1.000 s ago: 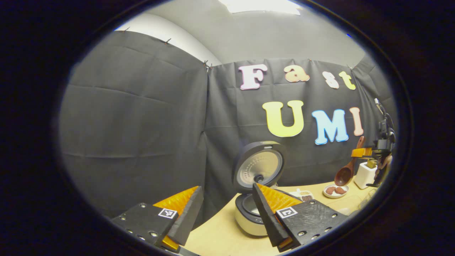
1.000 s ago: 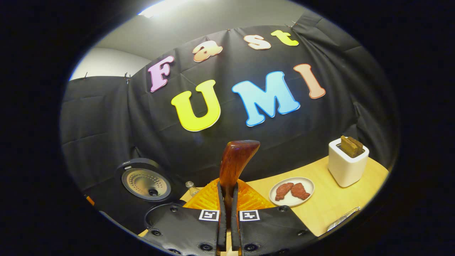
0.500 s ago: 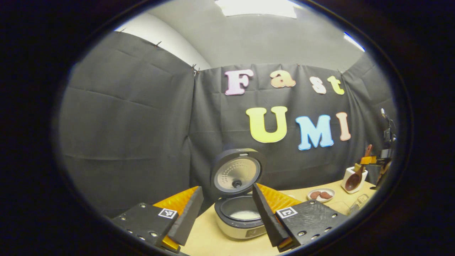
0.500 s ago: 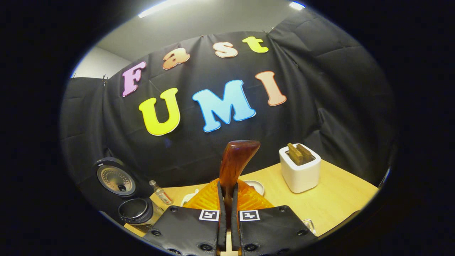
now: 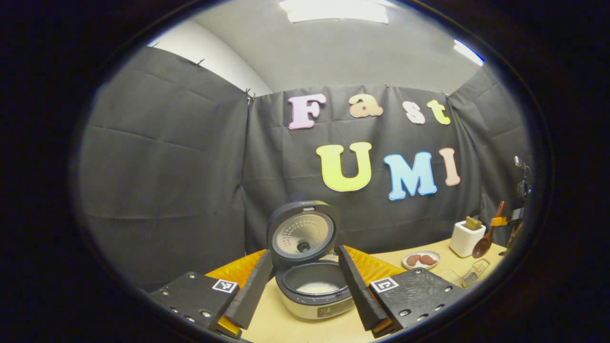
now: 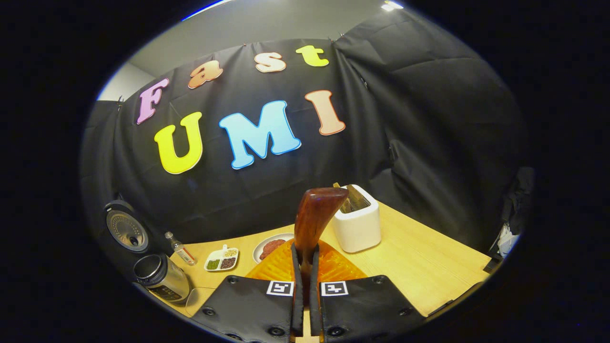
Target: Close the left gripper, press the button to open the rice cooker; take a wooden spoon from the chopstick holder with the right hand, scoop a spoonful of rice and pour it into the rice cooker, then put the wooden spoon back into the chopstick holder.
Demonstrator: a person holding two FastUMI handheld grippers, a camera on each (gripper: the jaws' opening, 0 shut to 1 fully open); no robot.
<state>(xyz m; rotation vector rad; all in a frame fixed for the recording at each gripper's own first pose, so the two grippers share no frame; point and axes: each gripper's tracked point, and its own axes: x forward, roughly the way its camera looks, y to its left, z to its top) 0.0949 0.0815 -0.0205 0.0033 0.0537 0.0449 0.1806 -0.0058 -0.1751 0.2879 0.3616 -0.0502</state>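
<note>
Since the earlier frames the right tongs (image 6: 305,267) have swung rightward with the wooden spoon (image 6: 312,224), so the chopstick holder (image 6: 357,224) now sits just behind the spoon's handle in the right gripper view, and the left tongs (image 5: 305,290) have backed off so the rice cooker (image 5: 314,290) stands framed between their two fingers.

Both fingers of the right tongs are clenched on the spoon's handle, which rises upright from between them. In the left gripper view the same spoon (image 5: 486,238) hangs bowl-down just right of the chopstick holder (image 5: 462,238), above the worktop (image 5: 448,269), carried by the right tongs (image 5: 500,221) far off.

Released and spread wide, the left tongs touch nothing. The cooker's lid (image 5: 301,233) stands raised, with white rice (image 5: 317,287) in the pot.

The left gripper view looks into the open pot and also shows a plate of reddish pieces (image 5: 420,260). The right gripper view has the cooker (image 6: 162,281) at its far left edge, plus a small bottle (image 6: 181,248) and a divided dish (image 6: 221,259) beside the plate (image 6: 271,245).
</note>
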